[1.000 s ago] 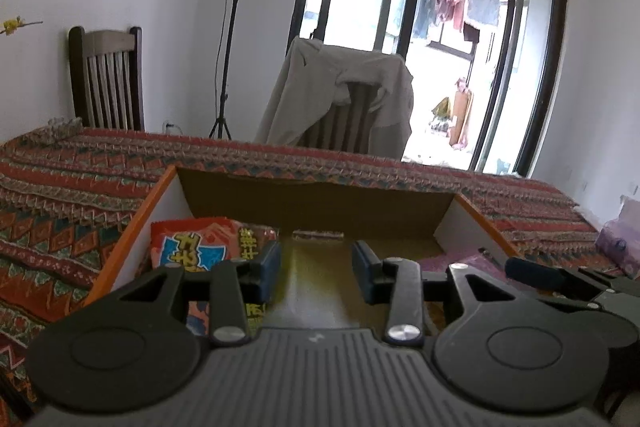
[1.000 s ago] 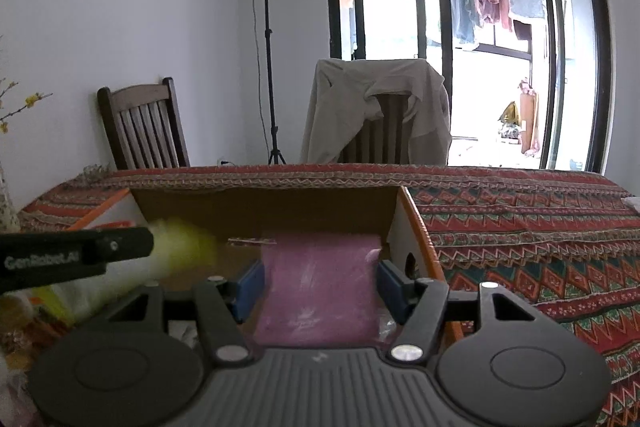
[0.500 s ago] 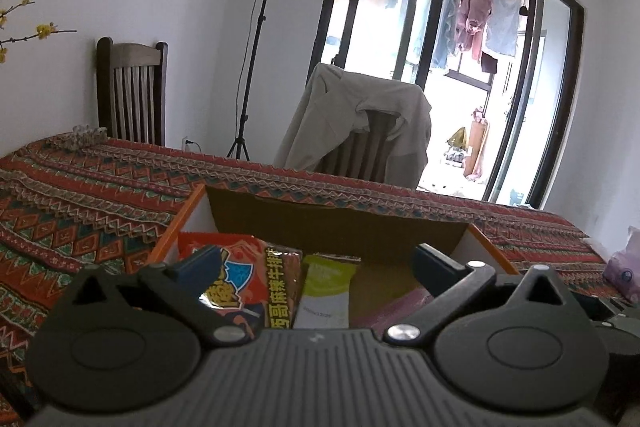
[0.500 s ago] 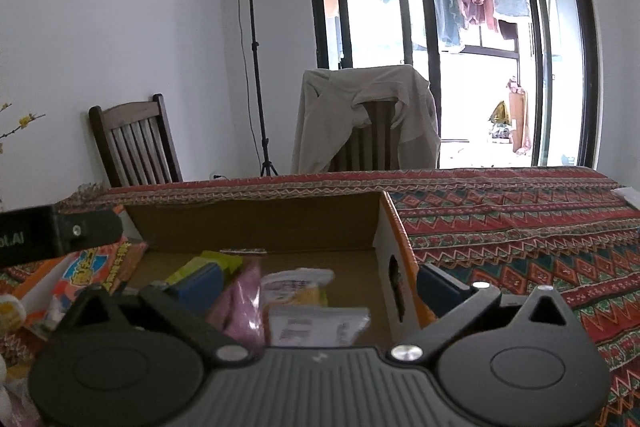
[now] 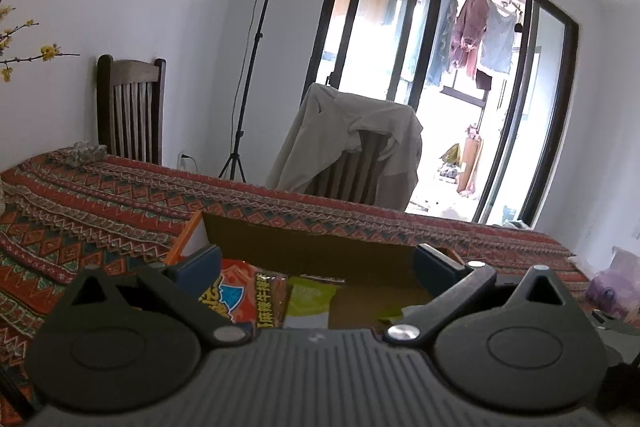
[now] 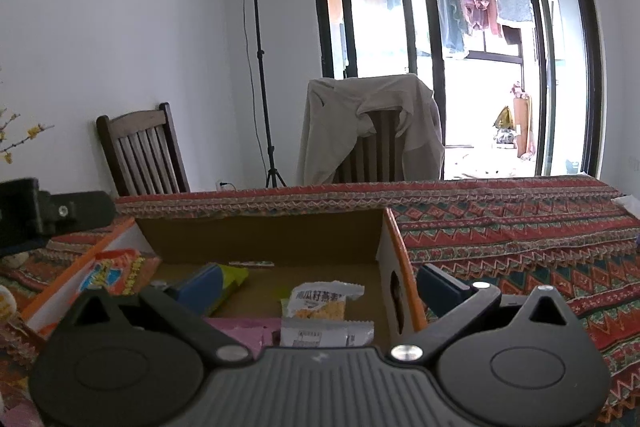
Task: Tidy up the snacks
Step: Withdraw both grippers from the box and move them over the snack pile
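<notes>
Behind box [image 6: 260, 235], draped chair [image 6: 372, 131], lamp stand [image 6: 260, 67]

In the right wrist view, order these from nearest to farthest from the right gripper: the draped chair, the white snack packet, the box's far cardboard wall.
From the right gripper:
1. white snack packet, in the box between the open jaws.
2. box's far cardboard wall, behind the snacks.
3. draped chair, beyond the table by the window.

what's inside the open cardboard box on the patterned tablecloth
Inside the open cardboard box: a red and orange snack bag, a green packet, a white oat snack packet and a pink packet. The right gripper hides the box's near floor.
</notes>
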